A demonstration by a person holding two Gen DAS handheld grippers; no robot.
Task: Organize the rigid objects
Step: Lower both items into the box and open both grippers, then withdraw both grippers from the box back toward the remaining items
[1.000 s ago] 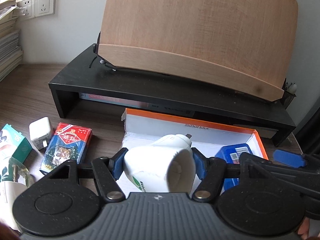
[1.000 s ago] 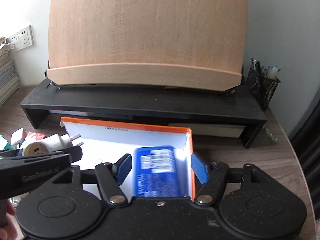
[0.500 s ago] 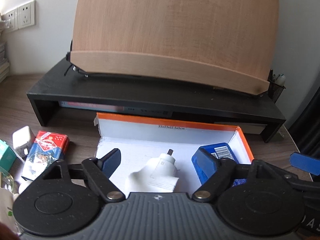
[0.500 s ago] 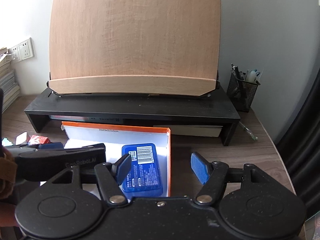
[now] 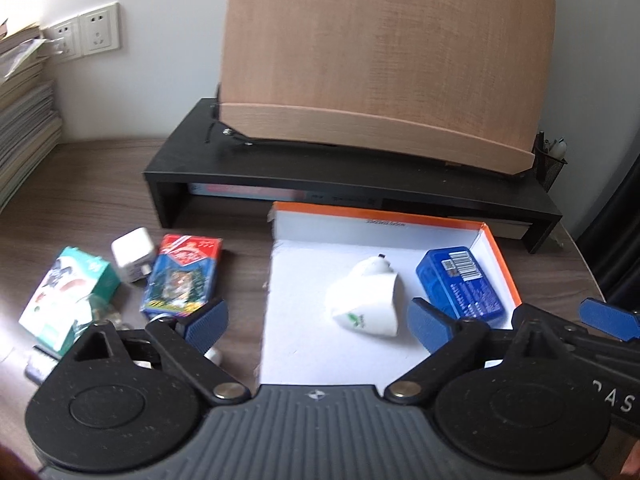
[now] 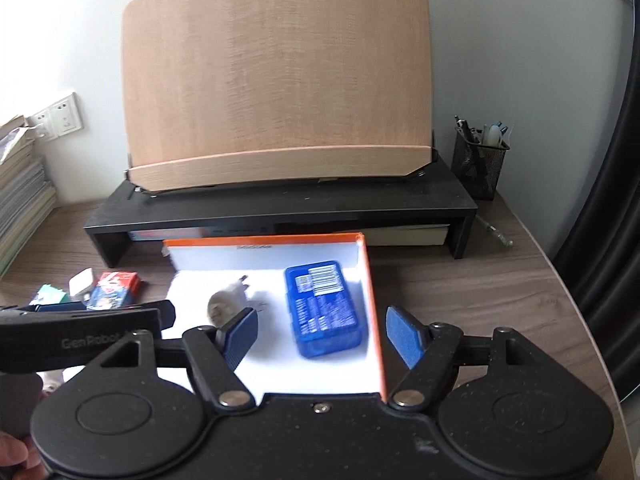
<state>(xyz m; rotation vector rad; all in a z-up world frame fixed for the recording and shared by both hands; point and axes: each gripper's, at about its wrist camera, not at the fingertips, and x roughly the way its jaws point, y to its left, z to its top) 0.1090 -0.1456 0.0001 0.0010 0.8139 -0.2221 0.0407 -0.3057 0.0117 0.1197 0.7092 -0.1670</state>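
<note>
A white box with an orange rim [image 5: 384, 222] [image 6: 370, 280] lies on the desk. Inside it lie a white plug adapter [image 5: 366, 304] [image 6: 228, 304] and a blue case [image 5: 460, 284] [image 6: 324, 308]. My left gripper [image 5: 318, 322] is open and empty, raised above the box's near left part. My right gripper [image 6: 322, 334] is open and empty above the box's near right corner. On the desk left of the box lie a red and blue card pack [image 5: 182, 276] [image 6: 114, 290], a white charger cube [image 5: 134, 254], a green and white carton [image 5: 70, 296] and smaller items.
A black monitor riser [image 5: 360, 176] [image 6: 280, 206] with a wooden board [image 5: 384, 64] on it stands behind the box. A mesh pen holder [image 6: 478, 158] stands at the right. Stacked papers [image 5: 20, 120] and wall sockets [image 5: 86, 34] are at the left.
My left gripper opened and let the white plug adapter drop into the box, then drew back and to the left. My right gripper drew back and rose.
</note>
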